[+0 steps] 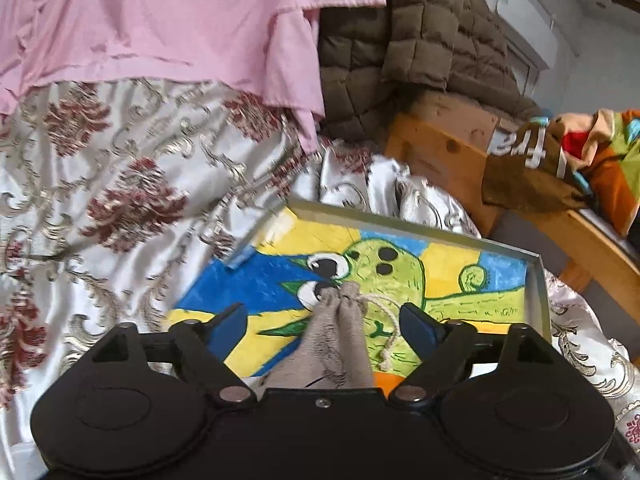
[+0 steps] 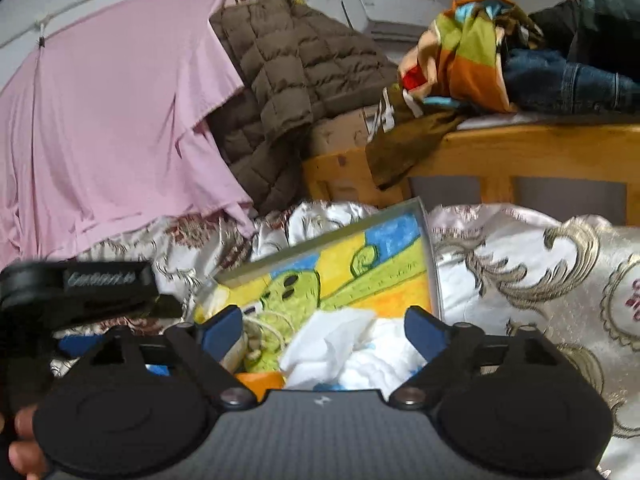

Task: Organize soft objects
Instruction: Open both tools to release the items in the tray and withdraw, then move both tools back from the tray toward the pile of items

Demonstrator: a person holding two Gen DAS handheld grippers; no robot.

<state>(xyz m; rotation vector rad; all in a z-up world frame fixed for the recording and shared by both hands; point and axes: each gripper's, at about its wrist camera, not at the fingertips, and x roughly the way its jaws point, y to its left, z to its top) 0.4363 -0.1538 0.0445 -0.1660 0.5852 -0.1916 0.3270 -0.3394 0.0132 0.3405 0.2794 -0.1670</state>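
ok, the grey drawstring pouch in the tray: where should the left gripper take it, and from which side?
Grip the grey drawstring pouch just below its cinched neck, where it is narrowest, straddling it from the near side. The left gripper stands open either side of it. Avoid the loose cord trailing right on the tray.

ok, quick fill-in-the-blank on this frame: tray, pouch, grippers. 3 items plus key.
1. The grey drawstring pouch lies in the tray between the left gripper's ____ jaws.
2. The white crumpled cloth lies between the ____ gripper's jaws.
3. The pouch's cord is ____ in colour.

Missing: open; right; beige
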